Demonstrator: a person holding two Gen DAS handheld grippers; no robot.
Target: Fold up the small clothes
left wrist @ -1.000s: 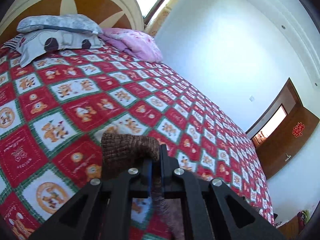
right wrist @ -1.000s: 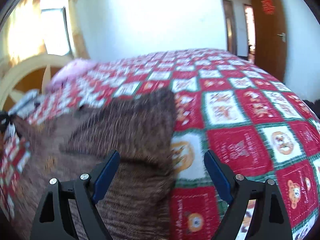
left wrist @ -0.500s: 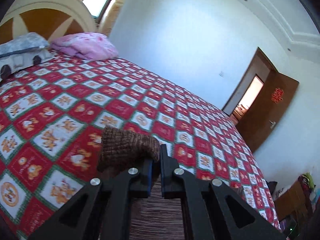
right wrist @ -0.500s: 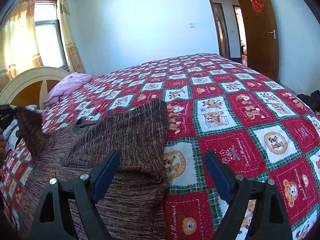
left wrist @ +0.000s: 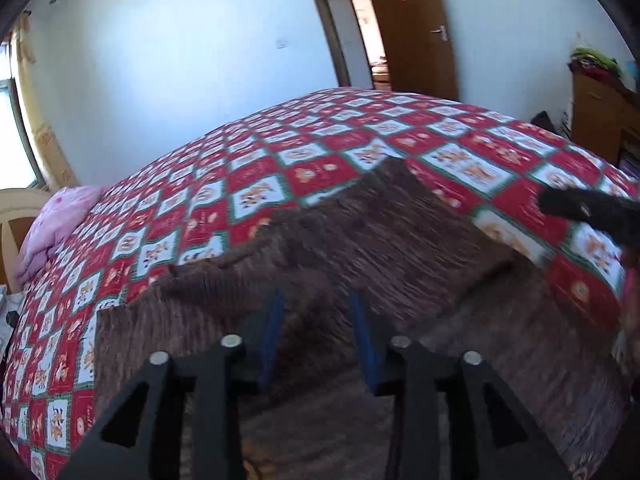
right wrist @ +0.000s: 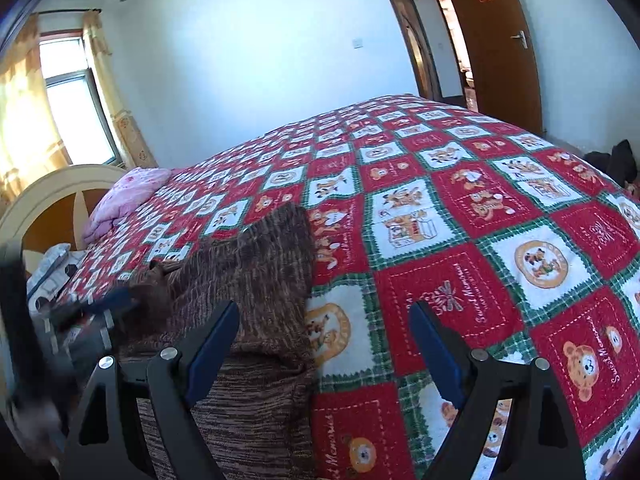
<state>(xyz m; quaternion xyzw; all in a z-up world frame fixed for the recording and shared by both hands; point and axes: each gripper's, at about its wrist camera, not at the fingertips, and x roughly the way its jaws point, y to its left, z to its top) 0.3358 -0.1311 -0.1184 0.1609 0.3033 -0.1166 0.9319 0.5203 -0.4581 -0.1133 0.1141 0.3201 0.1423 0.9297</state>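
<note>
1. White walls, a brown door (right wrist: pixel 500 40) and a curtained window (right wrist: pixel 68 112) surround a bed (right wrist: pixel 460 208) under a red-and-white bear-print quilt.
2. Partly folded, the brown knit sweater (right wrist: pixel 256 288) lies on the bed's near side, toward the headboard (right wrist: pixel 52 200), where a pink pillow (right wrist: pixel 128 196) rests.
3. Above the sweater, the left gripper (left wrist: pixel 316 336) has just been opening; its jaws stand apart with nothing pinched between them.
4. Over the sweater's edge and the quilt, the right gripper (right wrist: pixel 324 344) is spread wide and empty.
</note>
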